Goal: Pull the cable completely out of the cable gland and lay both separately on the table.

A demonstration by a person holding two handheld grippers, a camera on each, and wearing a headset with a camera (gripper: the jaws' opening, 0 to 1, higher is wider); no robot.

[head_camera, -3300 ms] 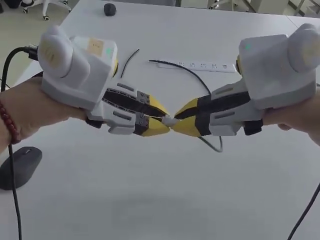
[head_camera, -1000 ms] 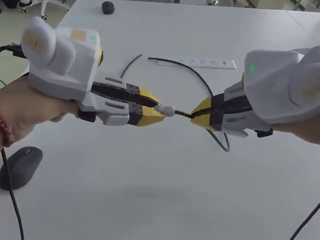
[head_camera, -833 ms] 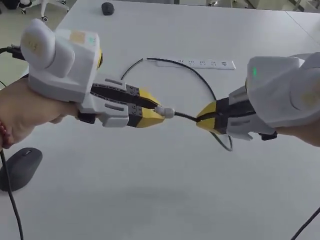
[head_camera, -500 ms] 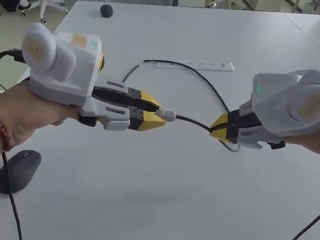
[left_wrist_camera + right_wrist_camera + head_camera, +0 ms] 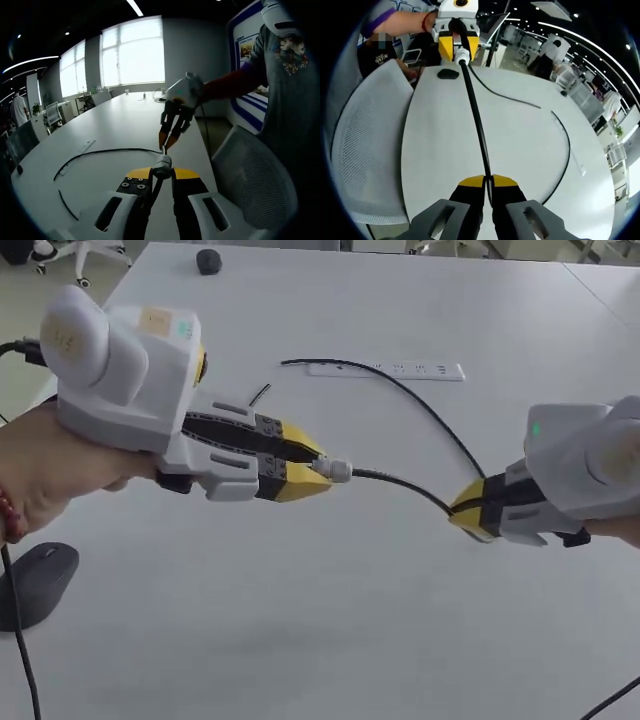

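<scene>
Cable (image 5: 400, 482) stretches in an almost straight line above the table (image 5: 300, 630), from the white cable gland (image 5: 335, 472) to the right gripper (image 5: 462, 517). The left gripper (image 5: 318, 468) has its jaws closed on the gland. The right jaws are pinched tight on the cable, well apart from the gland. I judge the pull should follow this axis, directly away from the left gripper.

Long white table (image 5: 400, 620), open-plan office. Large bright windows (image 5: 132, 57) on far wall; linear ceiling lights (image 5: 135, 7) on dark ceiling. Grey mesh chair (image 5: 250, 185) at table edge. Blue-and-white wall panel (image 5: 245, 50) to one side. More office chairs (image 5: 52, 114) near the windows; pale floor (image 5: 70, 295) beside the table
</scene>
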